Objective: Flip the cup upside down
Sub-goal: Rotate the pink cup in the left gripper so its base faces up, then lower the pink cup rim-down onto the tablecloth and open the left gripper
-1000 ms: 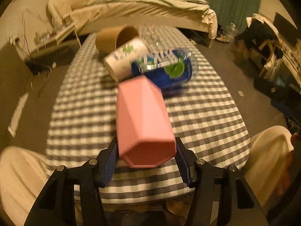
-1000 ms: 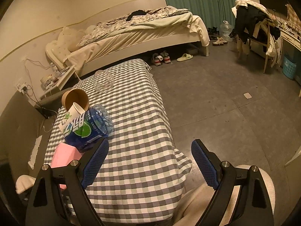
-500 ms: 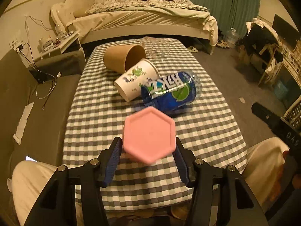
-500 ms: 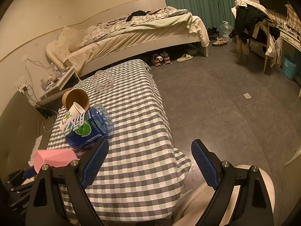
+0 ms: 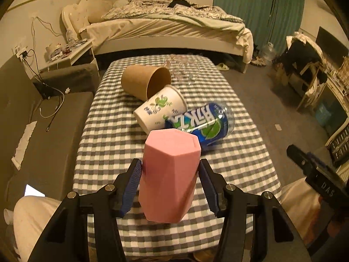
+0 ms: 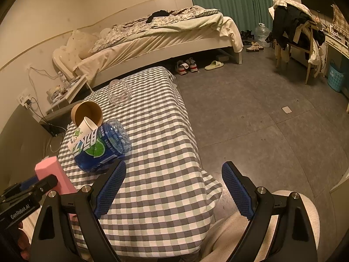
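My left gripper (image 5: pixel 171 185) is shut on a pink hexagonal cup (image 5: pixel 169 174), held above the near end of the checked table (image 5: pixel 104 139). The cup's closed flat end points up and away from me, its lower end toward the table. In the right wrist view the pink cup (image 6: pixel 52 174) shows at the far left, in the left gripper. My right gripper (image 6: pixel 174 187) is open and empty, above the table's right edge.
On the table lie a blue plastic bottle (image 5: pixel 200 124), a white printed paper cup (image 5: pixel 159 109), a brown paper cup (image 5: pixel 146 81) and a clear glass bowl (image 6: pixel 119 92). A sofa (image 5: pixel 43 118) stands left, a bed (image 5: pixel 170 30) beyond.
The left gripper has turned the pink cup from lying along my view, through end-on, to standing with its closed end up. The right gripper has not moved.
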`<state>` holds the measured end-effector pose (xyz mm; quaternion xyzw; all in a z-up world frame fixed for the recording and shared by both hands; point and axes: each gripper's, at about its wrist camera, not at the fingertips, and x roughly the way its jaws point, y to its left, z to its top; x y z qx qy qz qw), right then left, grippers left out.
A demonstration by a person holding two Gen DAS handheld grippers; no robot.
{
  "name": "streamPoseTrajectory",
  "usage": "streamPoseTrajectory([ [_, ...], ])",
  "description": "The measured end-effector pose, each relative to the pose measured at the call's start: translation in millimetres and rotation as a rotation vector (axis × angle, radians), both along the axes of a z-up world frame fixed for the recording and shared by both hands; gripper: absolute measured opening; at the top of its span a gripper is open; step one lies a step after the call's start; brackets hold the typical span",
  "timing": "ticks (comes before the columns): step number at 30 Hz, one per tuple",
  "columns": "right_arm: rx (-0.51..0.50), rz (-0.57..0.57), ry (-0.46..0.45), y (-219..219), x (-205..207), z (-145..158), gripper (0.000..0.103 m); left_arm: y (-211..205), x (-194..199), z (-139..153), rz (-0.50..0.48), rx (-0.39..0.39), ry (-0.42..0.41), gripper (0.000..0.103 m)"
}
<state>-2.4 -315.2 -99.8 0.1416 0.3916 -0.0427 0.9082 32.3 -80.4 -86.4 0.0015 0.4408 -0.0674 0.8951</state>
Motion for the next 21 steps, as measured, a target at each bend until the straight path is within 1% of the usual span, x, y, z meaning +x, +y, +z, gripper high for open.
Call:
streamPoseTrajectory([
  [3,-0.004,0.002,0.003,0.6,0.9,-0.8,0.090,-1.7,2.2,-3.5,-0.006,-0.004,-0.029,0.055],
  [6,-0.009,0.003,0.008,2.4,2.8,-1.6,0.090,-1.8,2.1,-18.0,-0.007,0.012,-0.012,0.055],
  [10,-0.011,0.000,0.011,3.2,3.9,-3.2,0.090,-3.1,-6.7,-18.5,-0.032,0.029,-0.034,0.055],
  [14,-0.019,0.003,0.017,6.0,6.5,-4.4,0.090,-3.9,-14.6,-19.2,-0.046,0.041,-0.029,0.055],
  [21,-0.033,0.013,0.018,12.6,7.7,-4.4,0.090,1.8,-23.2,-21.4,-0.039,0.026,0.007,0.055],
])
